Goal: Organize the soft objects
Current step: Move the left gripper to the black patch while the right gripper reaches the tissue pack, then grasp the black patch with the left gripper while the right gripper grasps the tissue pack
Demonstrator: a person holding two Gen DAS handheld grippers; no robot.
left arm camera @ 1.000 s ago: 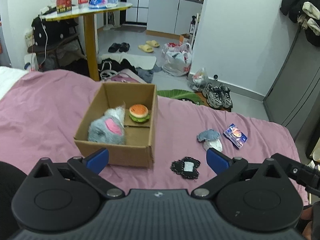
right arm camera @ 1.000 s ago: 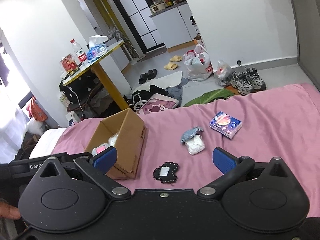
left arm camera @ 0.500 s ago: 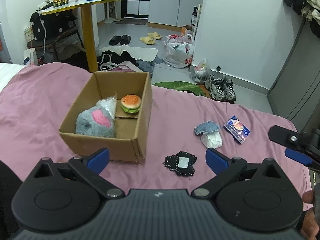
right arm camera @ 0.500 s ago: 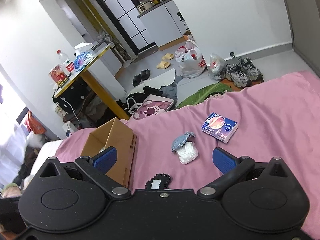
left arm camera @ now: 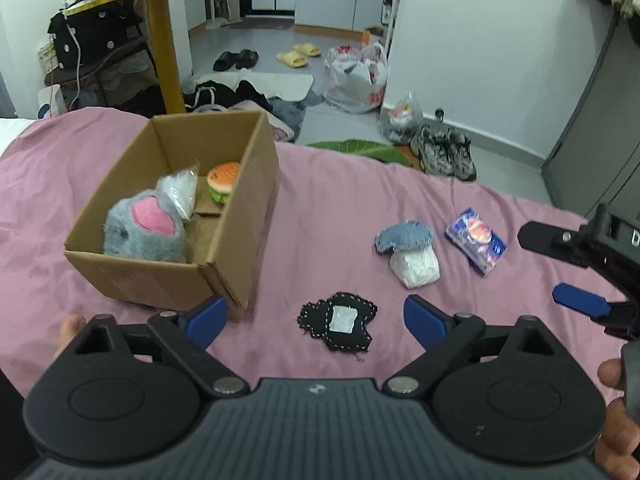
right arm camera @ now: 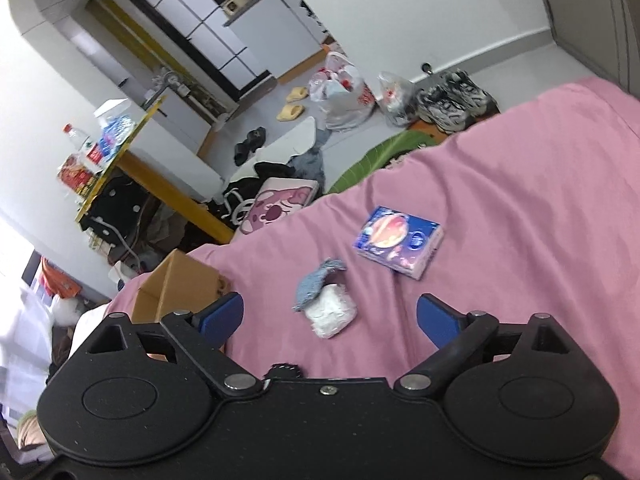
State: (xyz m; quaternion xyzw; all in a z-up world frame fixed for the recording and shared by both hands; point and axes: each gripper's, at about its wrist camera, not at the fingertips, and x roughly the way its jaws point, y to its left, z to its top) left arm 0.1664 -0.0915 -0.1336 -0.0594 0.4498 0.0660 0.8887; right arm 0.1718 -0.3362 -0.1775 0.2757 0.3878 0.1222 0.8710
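**Closing in on the loose soft items, both claws empty**

Hovering low over the pink bed (left arm camera: 328, 208), the left claw (left arm camera: 316, 316) is spread wide and holding nothing. Compared with a second ago its view is sitting closer to the bedding and the items are filling more of the frame; the right claw (right arm camera: 330, 316), also wide and empty, has swung in from the right and tilted. Judgement: an approach is under way, no pick yet started.

Nearest, the black patch (left arm camera: 340, 320) is lying flat just ahead of the left claw, roughly between its fingers. In the right wrist view only its edge is showing at the claw body.

Further out, the mushroom plush (right arm camera: 326, 300), blue cap and white stem, is lying on its side between the right claw's fingers, apart from them. Beyond it, the tissue pack (right arm camera: 400, 242) is resting flat.

To the far left, the cardboard box (left arm camera: 240, 240) is already holding the grey plush (left arm camera: 148, 232), a clear bag (left arm camera: 180, 190) and the burger toy (left arm camera: 224, 182). Three items are remaining outside.
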